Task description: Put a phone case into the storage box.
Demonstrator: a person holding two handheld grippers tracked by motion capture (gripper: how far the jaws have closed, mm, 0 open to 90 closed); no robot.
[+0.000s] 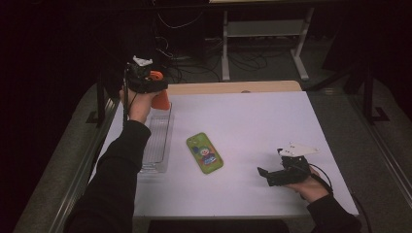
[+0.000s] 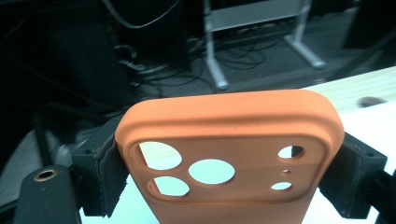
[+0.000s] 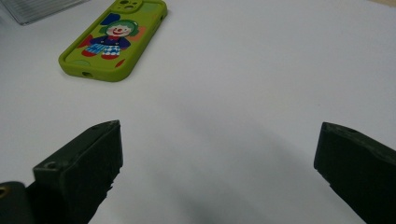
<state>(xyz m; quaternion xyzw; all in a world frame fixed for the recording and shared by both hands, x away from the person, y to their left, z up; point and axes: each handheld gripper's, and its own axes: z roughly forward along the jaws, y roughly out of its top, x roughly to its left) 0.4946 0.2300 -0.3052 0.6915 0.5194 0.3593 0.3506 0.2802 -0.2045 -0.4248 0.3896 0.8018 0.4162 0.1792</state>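
Presently the left tongs (image 2: 224,182) were clamped on the orange phone case (image 2: 229,154), held aloft over the clear tray (image 1: 158,141); right tongs (image 3: 215,172) stood apart and empty, green clown phone case (image 3: 112,42) untouched on the surface (image 1: 262,126).

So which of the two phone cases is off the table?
The orange case, clamped in the left gripper above the clear tray. The green case lies flat on the table.
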